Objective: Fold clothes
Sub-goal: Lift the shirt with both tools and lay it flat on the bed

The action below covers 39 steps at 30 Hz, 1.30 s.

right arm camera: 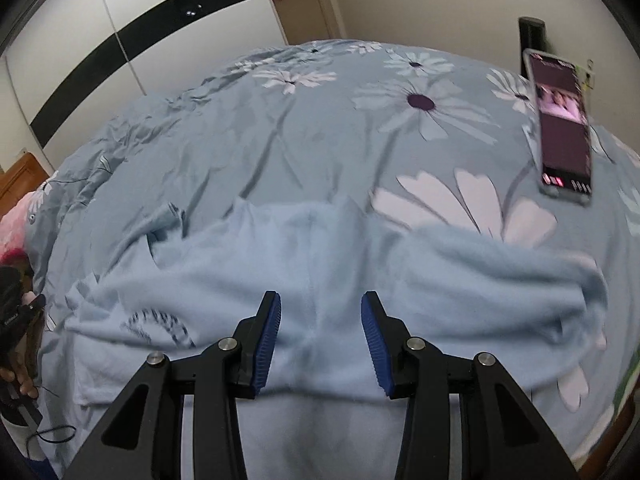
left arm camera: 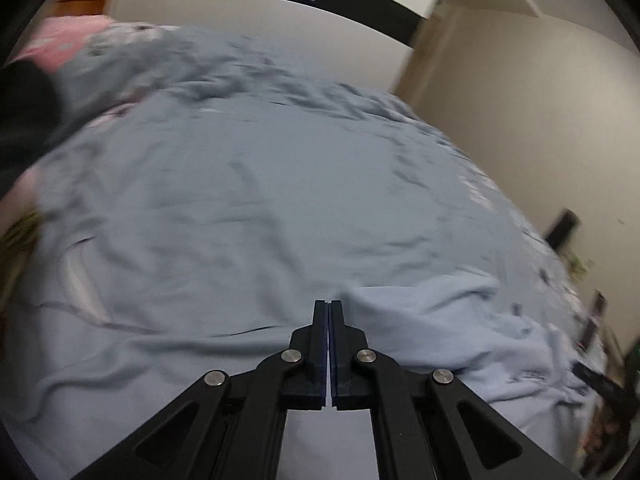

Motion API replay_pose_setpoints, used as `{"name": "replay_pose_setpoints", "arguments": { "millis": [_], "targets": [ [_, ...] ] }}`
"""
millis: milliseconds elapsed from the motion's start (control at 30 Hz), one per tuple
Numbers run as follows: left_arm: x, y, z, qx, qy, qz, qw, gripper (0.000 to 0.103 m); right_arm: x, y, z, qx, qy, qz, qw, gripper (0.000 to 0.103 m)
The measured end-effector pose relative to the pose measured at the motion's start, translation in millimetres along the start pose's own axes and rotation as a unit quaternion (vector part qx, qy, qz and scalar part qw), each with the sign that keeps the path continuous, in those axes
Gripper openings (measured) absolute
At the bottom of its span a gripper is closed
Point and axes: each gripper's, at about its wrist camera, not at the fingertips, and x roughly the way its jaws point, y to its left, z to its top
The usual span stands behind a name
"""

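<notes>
Left claw (left arm camera: 329,304): pinching pale-blue garment (left arm camera: 440,320) edge | right claw (right arm camera: 320,300): wide above garment | bed (right arm camera: 320,140): phone (right arm camera: 564,128)

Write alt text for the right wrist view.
The open right gripper hovers over a crumpled pale blue garment on a bed with a blue daisy-print cover. A phone with a lit screen lies on the cover at upper right.
</notes>
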Motion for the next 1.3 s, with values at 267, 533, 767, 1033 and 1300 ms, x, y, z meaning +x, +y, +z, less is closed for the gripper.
{"name": "replay_pose_setpoints", "arguments": {
  "millis": [267, 533, 767, 1033, 1300],
  "targets": [
    [77.9, -75.6, 15.8, 0.093, 0.086, -0.052, 0.9907, 0.065, 40.9, -16.1, 36.7, 0.007, 0.032, -0.021, 0.999, 0.048],
    [126.6, -127.1, -16.6, 0.218, 0.167, -0.032, 0.961, 0.065, 59.6, -33.2, 31.7, 0.034, 0.052, -0.011, 0.998, 0.048],
    [116.8, -111.9, -27.8, 0.195, 0.175, -0.022, 0.9648, 0.037, 61.7, -21.9, 25.9, 0.01, 0.057, -0.007, 0.998, 0.008],
    [69.0, -114.5, -23.4, 0.196, 0.102, -0.023, 0.9751, 0.006, 23.8, -15.7, 39.7, 0.02, 0.0, 0.018, 1.0, 0.002],
    [-55.4, -124.0, 25.8, 0.197, -0.072, -0.034, 0.9773, 0.005, -72.3, 21.4, 90.3, -0.017, -0.128, 0.065, 0.989, 0.002]
  ]
}}
